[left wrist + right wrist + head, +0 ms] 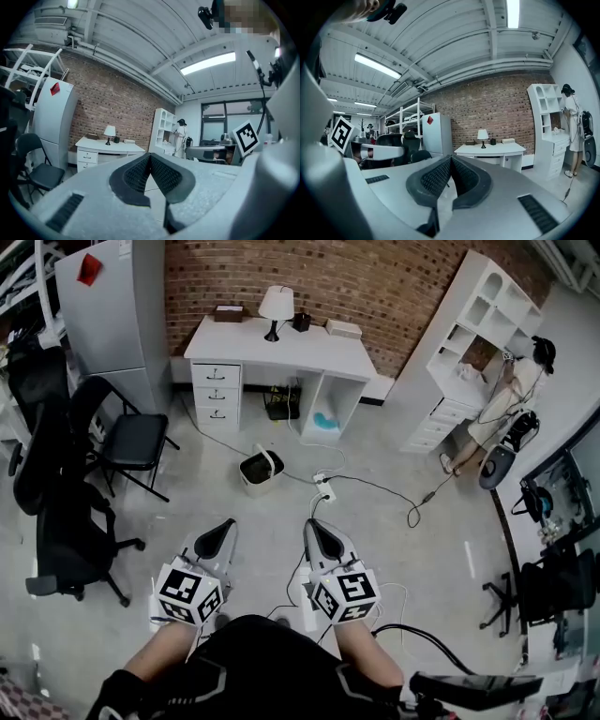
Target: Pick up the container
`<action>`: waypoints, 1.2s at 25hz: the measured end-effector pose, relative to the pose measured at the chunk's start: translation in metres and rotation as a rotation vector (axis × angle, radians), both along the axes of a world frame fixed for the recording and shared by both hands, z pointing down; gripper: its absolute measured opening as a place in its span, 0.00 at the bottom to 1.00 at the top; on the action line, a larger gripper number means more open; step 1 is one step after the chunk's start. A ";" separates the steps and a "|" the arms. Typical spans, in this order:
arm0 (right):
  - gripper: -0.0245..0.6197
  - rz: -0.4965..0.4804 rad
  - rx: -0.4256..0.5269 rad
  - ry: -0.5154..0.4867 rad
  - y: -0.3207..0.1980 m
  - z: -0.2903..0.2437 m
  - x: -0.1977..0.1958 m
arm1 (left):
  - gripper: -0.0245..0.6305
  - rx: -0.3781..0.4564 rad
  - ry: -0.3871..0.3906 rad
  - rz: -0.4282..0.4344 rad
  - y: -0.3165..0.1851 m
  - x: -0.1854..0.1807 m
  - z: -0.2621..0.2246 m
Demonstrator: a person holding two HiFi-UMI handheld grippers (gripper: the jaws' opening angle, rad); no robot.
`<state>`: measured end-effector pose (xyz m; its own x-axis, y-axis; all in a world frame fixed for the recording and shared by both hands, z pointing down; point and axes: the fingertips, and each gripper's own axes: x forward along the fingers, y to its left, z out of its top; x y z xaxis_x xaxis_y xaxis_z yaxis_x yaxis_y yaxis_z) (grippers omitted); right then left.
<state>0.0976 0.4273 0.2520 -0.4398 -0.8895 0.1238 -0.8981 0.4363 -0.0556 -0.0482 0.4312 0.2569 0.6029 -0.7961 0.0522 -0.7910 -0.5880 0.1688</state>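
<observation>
The head view looks steeply down from above the person onto the floor. The left gripper and right gripper sit close at its lower edge, and the table stands far off against the brick wall. Each gripper view sits low and looks level along its own jaws toward that wall. All three views share the table, its lamp and the shelf unit.

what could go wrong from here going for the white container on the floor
1. A power strip and its cables lie on the floor right beside the container, near the way to it: a likely trip or snag.
2. The left gripper and right gripper are both shut and empty; arriving like that, they would probably bump the container rather than grip it.
</observation>
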 end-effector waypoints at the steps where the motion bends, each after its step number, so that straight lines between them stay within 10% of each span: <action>1: 0.05 0.004 0.003 -0.009 0.000 -0.001 -0.001 | 0.04 0.001 0.000 0.002 0.000 -0.002 0.000; 30: 0.05 0.005 -0.027 0.034 -0.045 0.018 -0.086 | 0.04 -0.021 0.031 0.056 -0.047 -0.089 0.022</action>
<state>0.0119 0.3824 0.2698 -0.4301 -0.8880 0.1629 -0.9020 0.4301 -0.0368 -0.1376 0.3843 0.2789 0.6478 -0.7602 0.0493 -0.7515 -0.6271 0.2050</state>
